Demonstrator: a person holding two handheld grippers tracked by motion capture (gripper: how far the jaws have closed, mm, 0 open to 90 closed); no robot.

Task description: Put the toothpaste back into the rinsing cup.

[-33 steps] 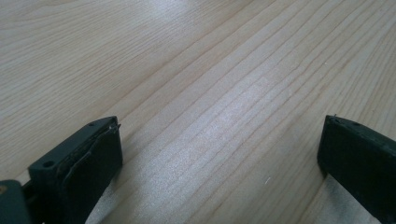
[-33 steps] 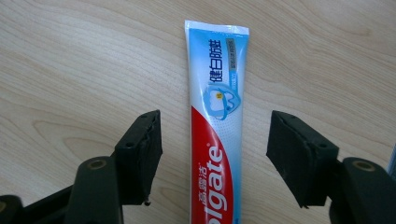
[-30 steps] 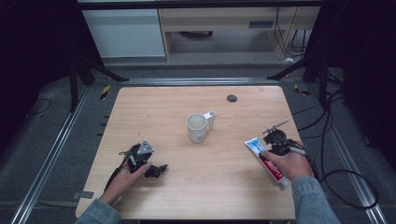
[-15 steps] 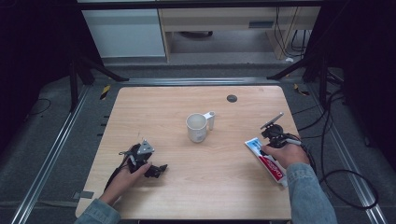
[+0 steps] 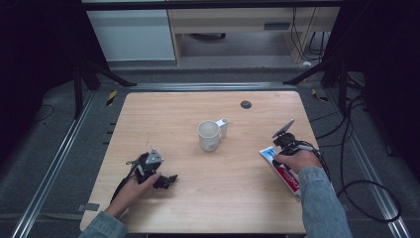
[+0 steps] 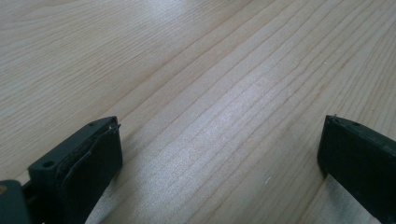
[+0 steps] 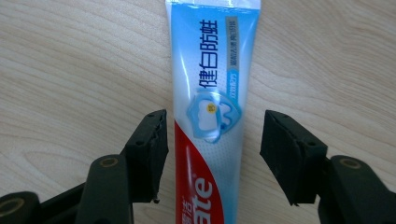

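Toothpaste [image 7: 209, 116] lies flat on the tabletop [image 5: 208, 198], right of the mug [image 5: 208, 135]. Since a second ago, the right gripper [image 7: 212, 140] has dropped astride it, spread, pads not touching, ready to pinch.

Toothpaste tube [image 7: 210, 93] bears blue Chinese characters "健白防蛀"; white letters "ate" lower down.

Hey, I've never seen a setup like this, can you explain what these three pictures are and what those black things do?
A person sits at a wooden table holding a hand-held grasping tool in each hand. One camera looks down from above; the other two ride on the tools. The left tool rests open over bare wood. The right tool is over a toothpaste tube lying flat, its jaws on either side with small gaps; they have just been closing. Nothing is gripped yet. A white mug stands mid-table.
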